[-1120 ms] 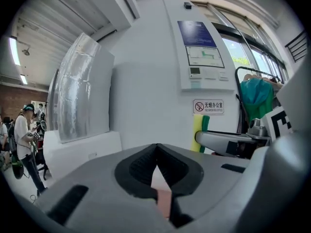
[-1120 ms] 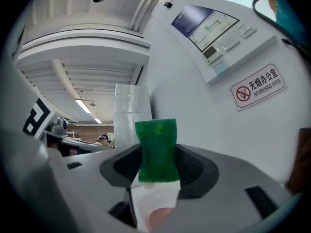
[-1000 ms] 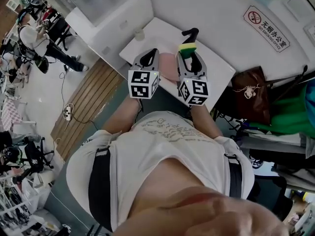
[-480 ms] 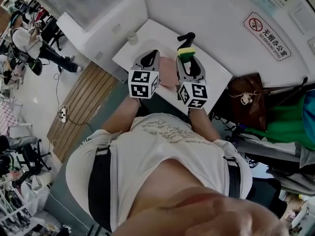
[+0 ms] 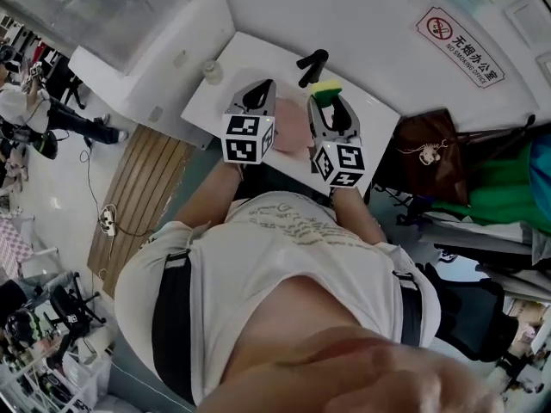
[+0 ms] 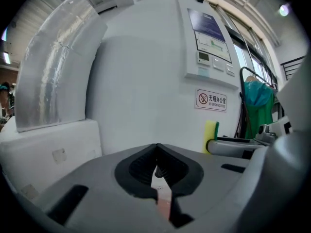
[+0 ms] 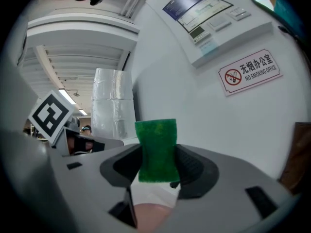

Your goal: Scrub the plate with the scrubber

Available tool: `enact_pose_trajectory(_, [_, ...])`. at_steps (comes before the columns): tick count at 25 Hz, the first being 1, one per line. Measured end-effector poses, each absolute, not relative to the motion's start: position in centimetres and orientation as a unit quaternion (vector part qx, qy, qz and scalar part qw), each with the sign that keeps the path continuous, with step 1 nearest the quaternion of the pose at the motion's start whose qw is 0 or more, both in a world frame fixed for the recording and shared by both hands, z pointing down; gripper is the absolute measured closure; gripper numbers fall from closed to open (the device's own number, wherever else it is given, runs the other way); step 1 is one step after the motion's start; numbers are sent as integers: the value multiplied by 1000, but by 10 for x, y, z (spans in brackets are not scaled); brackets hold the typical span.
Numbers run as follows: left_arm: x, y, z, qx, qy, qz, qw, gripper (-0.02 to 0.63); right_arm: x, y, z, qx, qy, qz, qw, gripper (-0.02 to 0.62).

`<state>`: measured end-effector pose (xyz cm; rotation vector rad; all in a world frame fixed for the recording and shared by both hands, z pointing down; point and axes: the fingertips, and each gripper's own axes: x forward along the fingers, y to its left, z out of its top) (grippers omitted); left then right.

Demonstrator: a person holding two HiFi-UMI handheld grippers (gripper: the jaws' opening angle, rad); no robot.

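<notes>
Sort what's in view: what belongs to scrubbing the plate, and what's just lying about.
For the job:
pink plate
green-and-yellow scrubber, clamped in the right gripper

Lying about:
black object on the table
small bottle
brown bag
no-smoking sign

White wall [image 5: 370, 24] bears no-smoking sign [image 5: 459, 46]; wooden floor [image 5: 146, 188].

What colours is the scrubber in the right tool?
The scrubber is green on one face, yellow on the other; the head view shows both.
</notes>
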<state>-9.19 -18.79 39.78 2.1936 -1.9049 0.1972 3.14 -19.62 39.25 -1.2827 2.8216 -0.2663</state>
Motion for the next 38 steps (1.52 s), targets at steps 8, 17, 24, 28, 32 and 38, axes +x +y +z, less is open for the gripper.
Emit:
enact_pose_trajectory(8, [-91,-219,410,788,-598,76,124,584,50,-220,404,-480,873,-82,0,380])
enact_pose_trajectory(17, [-103,-244,438,827,-531,120,142,584,60,-233,419,-552,829,-89,-17,380])
enact_pose_trajectory(24, [-108,-251,483,839,-487,167,179,584,66,-233,449,-586,801,-112,-47,380])
enact_pose_trajectory(28, [-110,-251,507,838,-472,185,200,584,64,-230,472,-593,792,-124,-71,380])
enact_pose_trajectory(32, [-112,-249,525,838,-461,205,209,584,60,-226,493,-595,786,-145,-87,380])
enact_pose_trajectory(38, [-122,-244,558,822,-456,234,246,584,56,-218,519,-591,781,-172,-105,380])
